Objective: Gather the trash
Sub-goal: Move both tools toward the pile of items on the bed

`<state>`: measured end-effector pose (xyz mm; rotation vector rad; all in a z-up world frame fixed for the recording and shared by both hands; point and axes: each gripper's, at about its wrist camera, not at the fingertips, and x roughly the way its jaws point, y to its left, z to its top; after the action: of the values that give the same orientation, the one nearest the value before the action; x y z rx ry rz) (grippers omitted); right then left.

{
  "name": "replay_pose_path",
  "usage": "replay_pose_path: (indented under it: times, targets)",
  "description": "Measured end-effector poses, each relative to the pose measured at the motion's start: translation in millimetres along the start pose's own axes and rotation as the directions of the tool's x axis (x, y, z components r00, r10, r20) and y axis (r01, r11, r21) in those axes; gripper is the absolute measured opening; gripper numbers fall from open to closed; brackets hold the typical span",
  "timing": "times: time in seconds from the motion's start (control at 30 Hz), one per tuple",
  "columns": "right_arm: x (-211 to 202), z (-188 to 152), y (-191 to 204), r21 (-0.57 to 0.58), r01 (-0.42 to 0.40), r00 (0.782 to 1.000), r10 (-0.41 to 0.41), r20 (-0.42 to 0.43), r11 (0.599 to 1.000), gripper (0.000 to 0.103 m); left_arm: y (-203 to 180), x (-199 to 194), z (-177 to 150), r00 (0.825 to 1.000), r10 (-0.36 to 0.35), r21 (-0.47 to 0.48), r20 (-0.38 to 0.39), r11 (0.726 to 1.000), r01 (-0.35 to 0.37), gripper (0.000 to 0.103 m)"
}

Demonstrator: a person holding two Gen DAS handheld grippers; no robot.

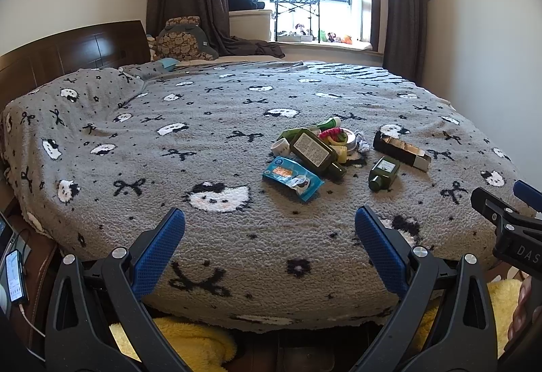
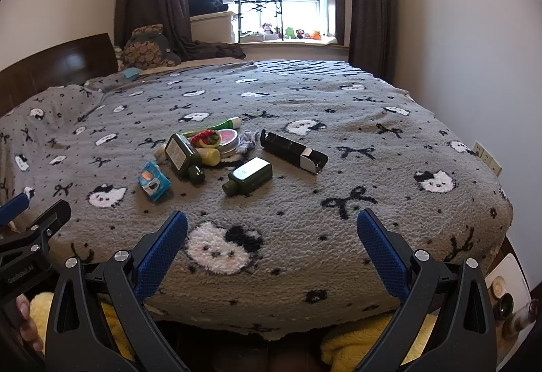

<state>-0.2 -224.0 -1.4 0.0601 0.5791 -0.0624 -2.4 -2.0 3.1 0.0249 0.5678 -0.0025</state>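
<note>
A heap of trash lies mid-bed on the grey blanket (image 1: 169, 168): a large dark green bottle (image 1: 315, 151) (image 2: 184, 155), a small green bottle (image 1: 382, 172) (image 2: 249, 176), a blue packet (image 1: 291, 176) (image 2: 153, 183), a black carton (image 1: 401, 150) (image 2: 293, 151), a round tin (image 2: 227, 138), a green tube (image 2: 216, 125) and crumpled paper (image 1: 363, 145). My left gripper (image 1: 269, 226) hangs open over the bed's near edge, well short of the heap. My right gripper (image 2: 271, 228) is open too, likewise short of the heap.
A wooden headboard (image 1: 67, 50) stands at the left, a patterned cushion (image 1: 181, 40) at the far corner. Beyond are curtains, a window and a sill with small toys (image 2: 291, 32). Phones (image 1: 15, 273) lie left of the bed. Yellow fleece (image 1: 189, 341) sits below the bed edge.
</note>
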Motion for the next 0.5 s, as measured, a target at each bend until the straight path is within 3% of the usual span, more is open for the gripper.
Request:
replay_pose_path:
  times: [0.5]
  targets:
    - [0.7,0.6,1.9,-0.001,-0.008,1.0,0.008,-0.001,1.0,0.1,3.8,1.7,0.5,1.0,0.01,0.003,0.005,1.0,-0.01,0.095]
